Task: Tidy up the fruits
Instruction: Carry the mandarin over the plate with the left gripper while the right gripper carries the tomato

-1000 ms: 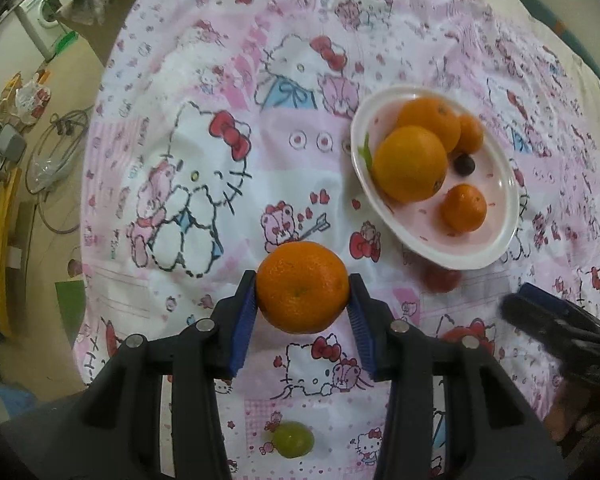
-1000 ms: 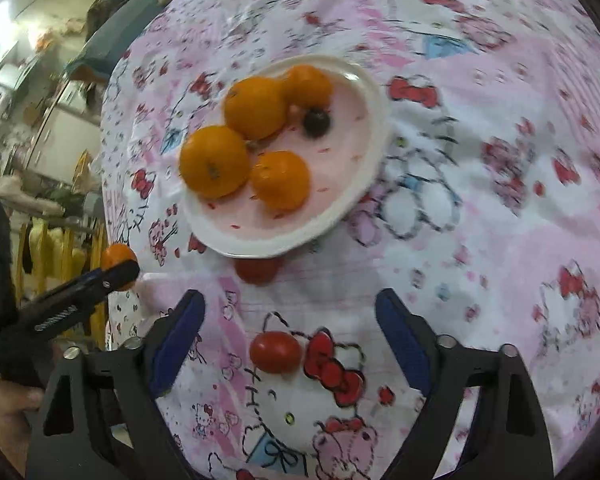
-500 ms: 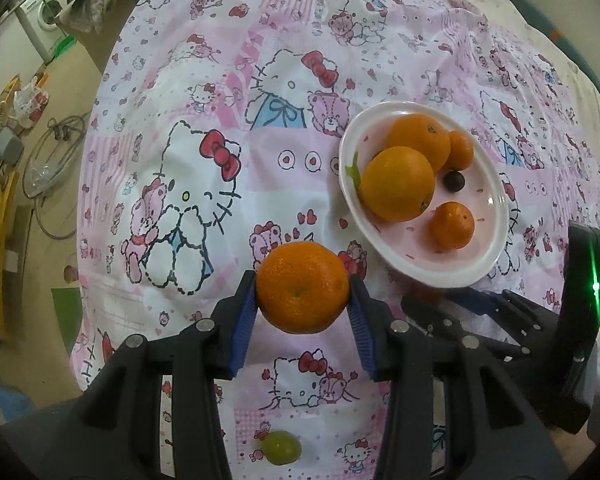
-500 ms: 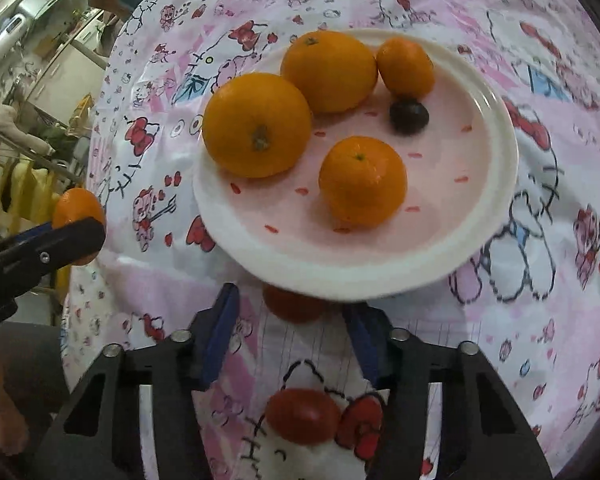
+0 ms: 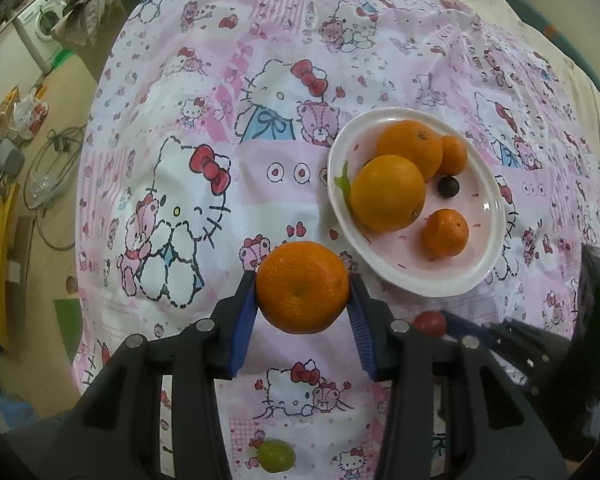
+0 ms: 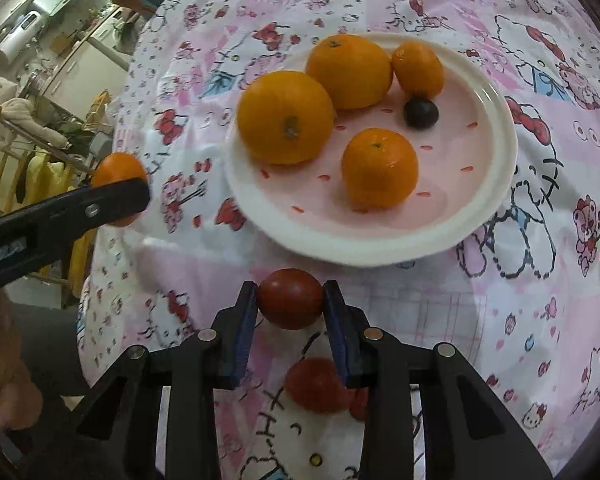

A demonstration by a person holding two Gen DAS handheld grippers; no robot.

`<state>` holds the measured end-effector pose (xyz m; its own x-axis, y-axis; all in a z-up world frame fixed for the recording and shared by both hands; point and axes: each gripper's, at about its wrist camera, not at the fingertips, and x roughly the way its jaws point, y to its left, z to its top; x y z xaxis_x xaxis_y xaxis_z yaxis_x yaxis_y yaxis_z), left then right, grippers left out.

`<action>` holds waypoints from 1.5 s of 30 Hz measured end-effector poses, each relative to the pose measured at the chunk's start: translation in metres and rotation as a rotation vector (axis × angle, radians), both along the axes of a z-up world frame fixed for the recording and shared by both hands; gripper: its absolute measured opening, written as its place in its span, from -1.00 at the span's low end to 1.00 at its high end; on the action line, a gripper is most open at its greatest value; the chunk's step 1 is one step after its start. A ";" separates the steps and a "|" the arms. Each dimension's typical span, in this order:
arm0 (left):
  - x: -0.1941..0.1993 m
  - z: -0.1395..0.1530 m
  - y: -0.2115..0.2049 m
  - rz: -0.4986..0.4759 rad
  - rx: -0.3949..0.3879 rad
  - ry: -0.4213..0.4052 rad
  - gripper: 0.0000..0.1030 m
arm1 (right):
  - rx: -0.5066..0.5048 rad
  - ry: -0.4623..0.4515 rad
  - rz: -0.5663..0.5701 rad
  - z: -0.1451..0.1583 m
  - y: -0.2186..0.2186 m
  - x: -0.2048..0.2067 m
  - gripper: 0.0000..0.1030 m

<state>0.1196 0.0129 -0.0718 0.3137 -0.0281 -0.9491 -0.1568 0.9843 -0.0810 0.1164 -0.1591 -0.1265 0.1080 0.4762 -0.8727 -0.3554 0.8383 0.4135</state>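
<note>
The left gripper [image 5: 302, 300] clamped an orange [image 5: 302, 287] above the cloth [image 5: 180, 80]; the right gripper [image 6: 291, 306] pinched a red tomato [image 6: 291, 298] beside the plate [image 6: 500, 184] (a second tomato [image 6: 316, 386] sat partly hidden behind its fingers).

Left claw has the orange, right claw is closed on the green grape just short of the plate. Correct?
Not quite. The right claw is shut on a red tomato, as the right wrist view shows. The green grape lies loose on the cloth. The left claw does hold the orange, near the plate.
</note>
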 end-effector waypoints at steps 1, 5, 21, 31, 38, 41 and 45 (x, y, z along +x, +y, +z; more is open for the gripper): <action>0.000 0.000 0.001 0.004 -0.007 0.002 -0.23 | 0.011 0.000 -0.001 0.003 -0.004 -0.004 -0.32; -0.001 0.001 -0.001 -0.001 -0.011 0.000 -0.23 | 0.038 0.001 -0.033 0.014 -0.021 -0.013 -0.32; -0.002 -0.015 -0.025 -0.055 -0.053 0.041 -0.23 | 0.101 -0.181 -0.244 0.080 -0.113 -0.009 -0.32; 0.016 0.010 -0.021 -0.103 -0.026 -0.037 -0.23 | 0.142 -0.246 -0.274 0.104 -0.126 0.022 -0.32; 0.047 0.030 -0.015 -0.143 0.014 -0.120 -0.23 | 0.161 -0.281 -0.281 0.109 -0.122 0.050 -0.32; 0.059 0.034 -0.015 -0.163 0.032 -0.143 -0.23 | 0.160 -0.274 -0.291 0.105 -0.118 0.062 -0.32; 0.074 0.035 -0.015 -0.179 0.031 -0.165 -0.23 | 0.118 -0.268 -0.280 0.092 -0.107 0.076 -0.32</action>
<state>0.1941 -0.0019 -0.0368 0.4575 -0.0688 -0.8865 0.0336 0.9976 -0.0600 0.1925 -0.2665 -0.0346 0.4636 0.4915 -0.7372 -0.2284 0.8702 0.4366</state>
